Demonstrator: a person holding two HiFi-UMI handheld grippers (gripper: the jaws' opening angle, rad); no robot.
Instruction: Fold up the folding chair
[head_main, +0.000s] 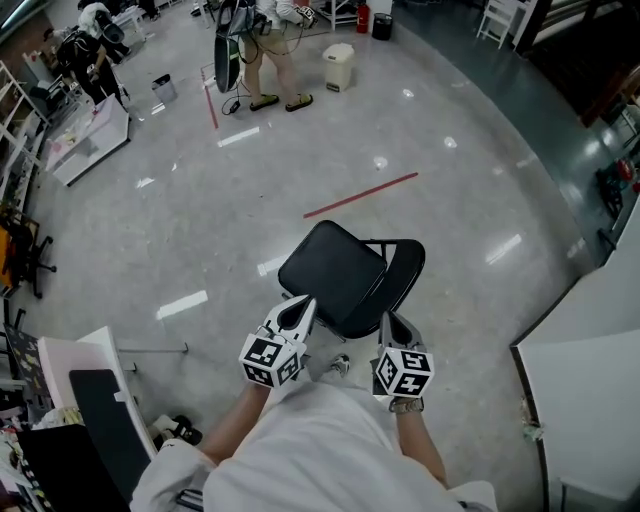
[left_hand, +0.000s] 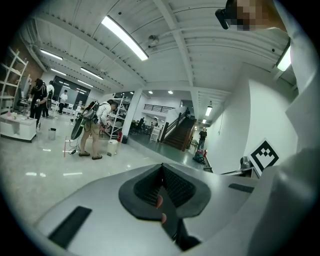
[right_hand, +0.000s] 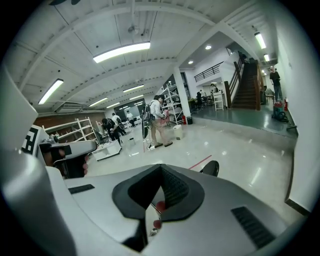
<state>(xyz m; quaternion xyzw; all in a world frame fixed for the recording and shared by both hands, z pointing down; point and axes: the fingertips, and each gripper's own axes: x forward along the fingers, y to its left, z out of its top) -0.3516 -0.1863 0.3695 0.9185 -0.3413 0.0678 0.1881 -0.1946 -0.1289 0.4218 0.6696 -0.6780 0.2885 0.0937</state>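
Both grippers sit low in front of me, left gripper (head_main: 301, 310) and right gripper (head_main: 390, 323), each with its jaws pressed together on nothing. I judge they are held shut and side by side as a ready pose for the approach, since no fold has begun. The folding chair (head_main: 350, 272) stands open on the floor (head_main: 200, 220) just beyond the fingertips. From the head view I cannot tell whether either tip touches it. In the right gripper view only its black edge (right_hand: 212, 168) shows past the jaws.
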